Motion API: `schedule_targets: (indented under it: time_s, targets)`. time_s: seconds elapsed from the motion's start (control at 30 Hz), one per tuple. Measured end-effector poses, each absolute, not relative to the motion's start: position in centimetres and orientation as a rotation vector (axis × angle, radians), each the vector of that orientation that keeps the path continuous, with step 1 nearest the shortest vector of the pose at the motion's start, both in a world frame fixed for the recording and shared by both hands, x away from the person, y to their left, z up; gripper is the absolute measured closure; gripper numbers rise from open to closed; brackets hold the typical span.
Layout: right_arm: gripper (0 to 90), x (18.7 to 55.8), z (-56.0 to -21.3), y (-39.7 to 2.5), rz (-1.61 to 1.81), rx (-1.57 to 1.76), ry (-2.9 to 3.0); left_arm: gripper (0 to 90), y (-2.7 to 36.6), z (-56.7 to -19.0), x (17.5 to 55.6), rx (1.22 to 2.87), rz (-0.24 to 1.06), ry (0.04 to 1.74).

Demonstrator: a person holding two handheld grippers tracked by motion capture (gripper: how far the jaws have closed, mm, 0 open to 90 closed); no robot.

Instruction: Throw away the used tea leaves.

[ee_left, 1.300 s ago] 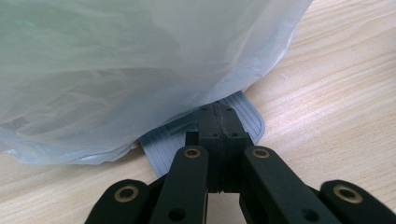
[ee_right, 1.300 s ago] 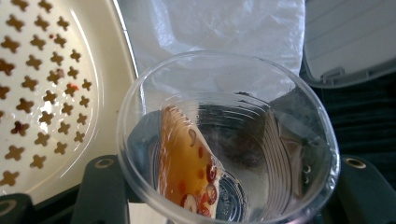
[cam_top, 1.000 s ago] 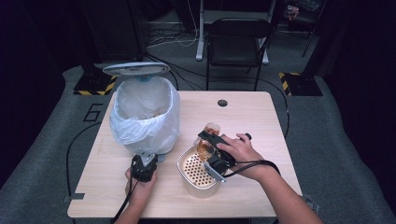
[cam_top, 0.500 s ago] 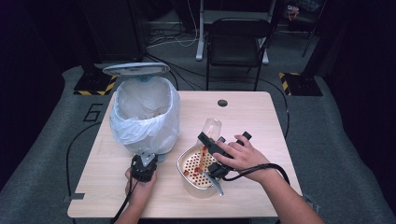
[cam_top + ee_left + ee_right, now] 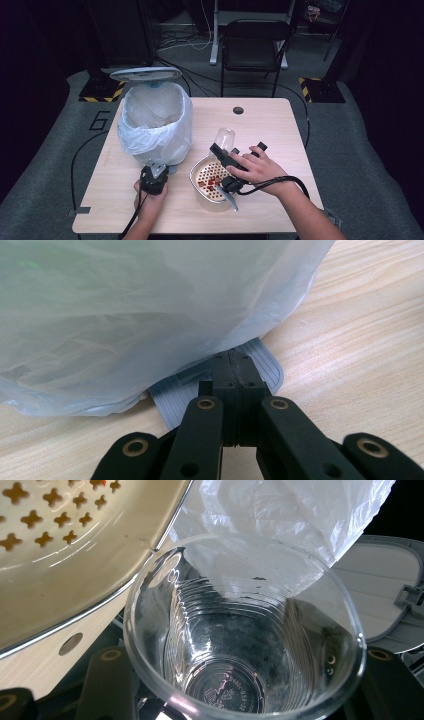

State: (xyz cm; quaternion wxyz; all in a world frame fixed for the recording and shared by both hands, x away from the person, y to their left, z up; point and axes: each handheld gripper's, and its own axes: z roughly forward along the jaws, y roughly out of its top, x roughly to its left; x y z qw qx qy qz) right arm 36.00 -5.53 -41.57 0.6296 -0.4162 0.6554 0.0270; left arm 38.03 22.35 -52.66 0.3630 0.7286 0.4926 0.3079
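My right gripper (image 5: 225,149) is shut on a clear plastic cup (image 5: 225,136), held tilted above the far rim of a cream perforated strainer bowl (image 5: 197,172). Red pieces (image 5: 210,182) lie in the strainer. In the right gripper view the cup (image 5: 240,630) looks empty between the jaws of the right gripper (image 5: 245,680), with the strainer (image 5: 75,555) at the upper left. My left gripper (image 5: 162,169) is shut. Its tips (image 5: 233,357) rest on the grey ribbed pedal (image 5: 170,395) at the foot of a bin lined with a white bag (image 5: 155,125).
The bin's grey lid (image 5: 145,74) stands open behind it. The wooden table (image 5: 270,125) has a round hole (image 5: 238,110) near its far edge. A black chair (image 5: 252,45) stands beyond the table. Cables trail off the near edge.
The cup held orange-red contents over the strainer one second ago; now it is empty and red pieces lie in the strainer. The right hand shifted slightly right. The left gripper stayed put.
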Motion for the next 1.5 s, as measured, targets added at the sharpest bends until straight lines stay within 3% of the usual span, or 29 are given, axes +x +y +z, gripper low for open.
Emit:
schedule_targets:
  time_s: [0.93,1.5]
  targets:
    - [38.5,35.8,-41.2,-5.3,0.081,-0.959,1.514,90.0,22.3,-52.7,38.0,1.863,0.790,1.272]
    - [39.2,36.2,-37.1,-4.3,0.184,-0.892,1.742,90.0,22.5,-52.6,38.1,1.889,0.818,1.255]
